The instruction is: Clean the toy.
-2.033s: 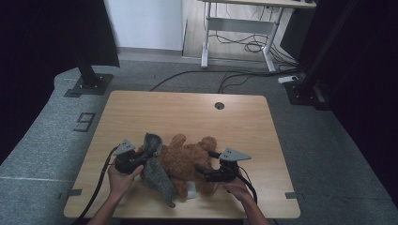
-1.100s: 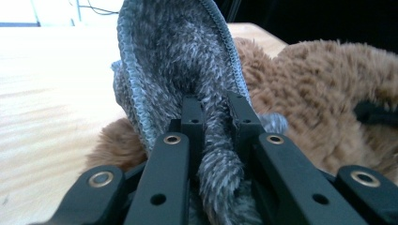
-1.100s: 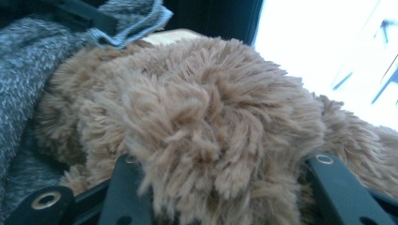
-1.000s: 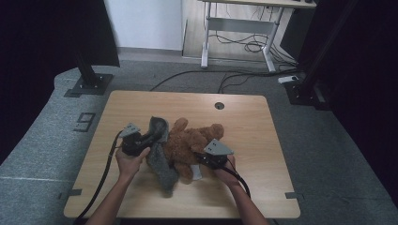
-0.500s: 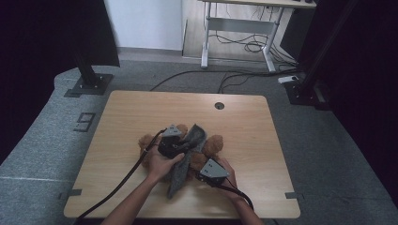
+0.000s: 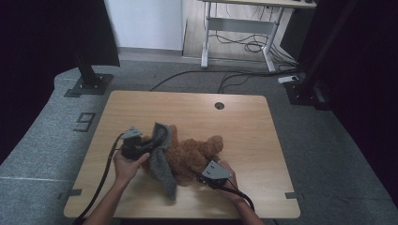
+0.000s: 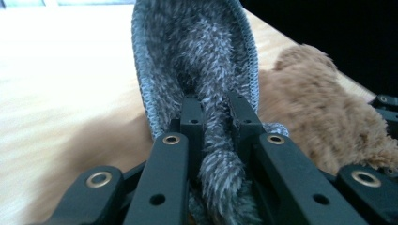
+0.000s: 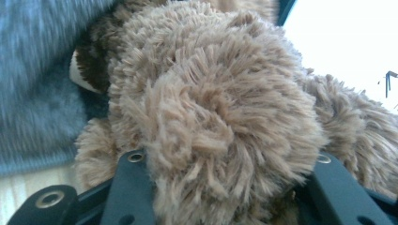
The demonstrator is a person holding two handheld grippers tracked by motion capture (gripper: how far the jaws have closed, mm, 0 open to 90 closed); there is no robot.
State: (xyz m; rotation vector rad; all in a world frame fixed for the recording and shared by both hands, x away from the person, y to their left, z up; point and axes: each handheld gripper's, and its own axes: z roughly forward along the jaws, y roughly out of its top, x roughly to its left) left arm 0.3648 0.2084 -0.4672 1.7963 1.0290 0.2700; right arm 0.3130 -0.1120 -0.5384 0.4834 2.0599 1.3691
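In the lower middle of the high view, your fluffy brown teddy bear [image 6: 190, 154] lies on the light wooden bench [image 6: 244, 126], with its body running from the left toward the right. A fuzzy grey knitted garment [image 6: 161, 157] is draped over the bear's left end and hangs down toward the bottom of the frame. It looks like you are dressing the bear, or maybe undressing it. I cannot tell which. The grey cloth only lies across the bear so far. It does not wrap the body. So most of the job looks left to do: the cloth must be worked along the bear, one way or the other.

Your left gripper [image 6: 133, 146] sits at the left of the bear. In the left gripper view its jaws are pinched nearly tight on a fold of the grey cloth [image 7: 206, 93], and the rest of the cloth stands up like an open pocket above them.

Your right gripper [image 6: 212, 174] is at the bear's lower right. In the right gripper view a round, fluffy part of the bear [image 8: 211, 117] bulges up between the jaws. They are closed partway, squeezing the soft fur, so the bear is held in place.
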